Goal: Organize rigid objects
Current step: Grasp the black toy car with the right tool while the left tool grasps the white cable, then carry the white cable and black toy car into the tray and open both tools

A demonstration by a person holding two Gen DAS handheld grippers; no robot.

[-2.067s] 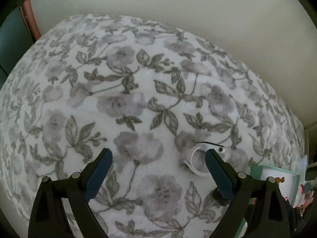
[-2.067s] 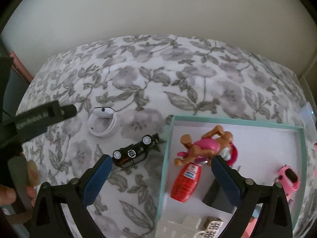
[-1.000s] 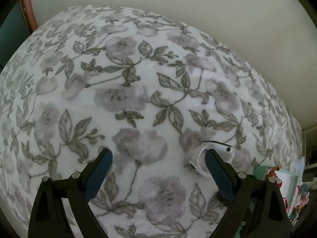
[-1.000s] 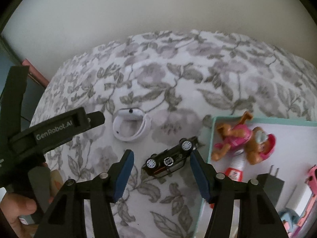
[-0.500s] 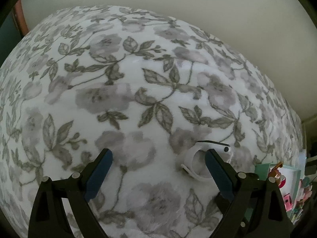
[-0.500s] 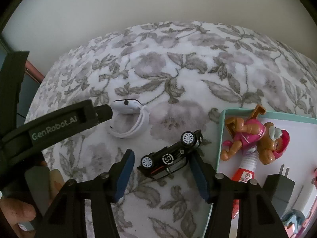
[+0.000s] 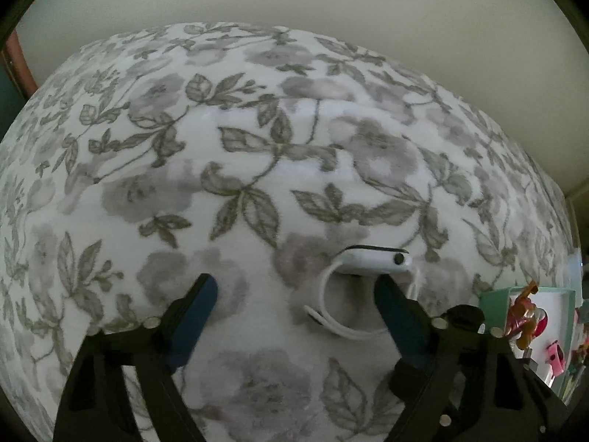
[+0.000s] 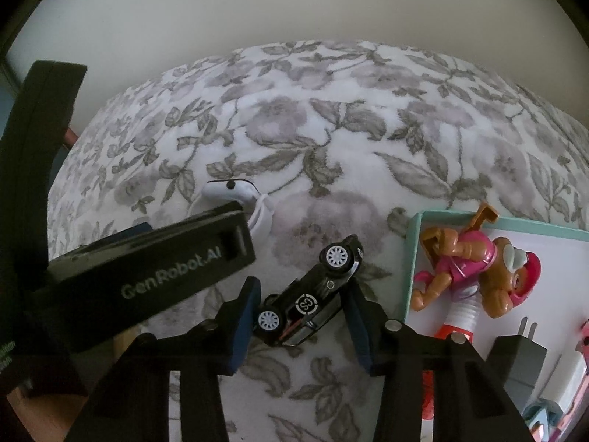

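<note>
Two grippers work together: the right gripper (image 8: 300,304) is closing its jaws around the black toy car (image 8: 311,293), not yet pressing, likely to carry it into the tray (image 8: 412,258) at 3 o'clock. The left gripper (image 7: 294,296), jaws wide and closing, straddles the white watch (image 7: 371,261) band, holding nothing.

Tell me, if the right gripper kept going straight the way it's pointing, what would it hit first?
Most likely the black toy car. It lies on its side on the floral blanket, already between the right gripper's closing jaws. Whether the pads touch it yet is unclear.
</note>
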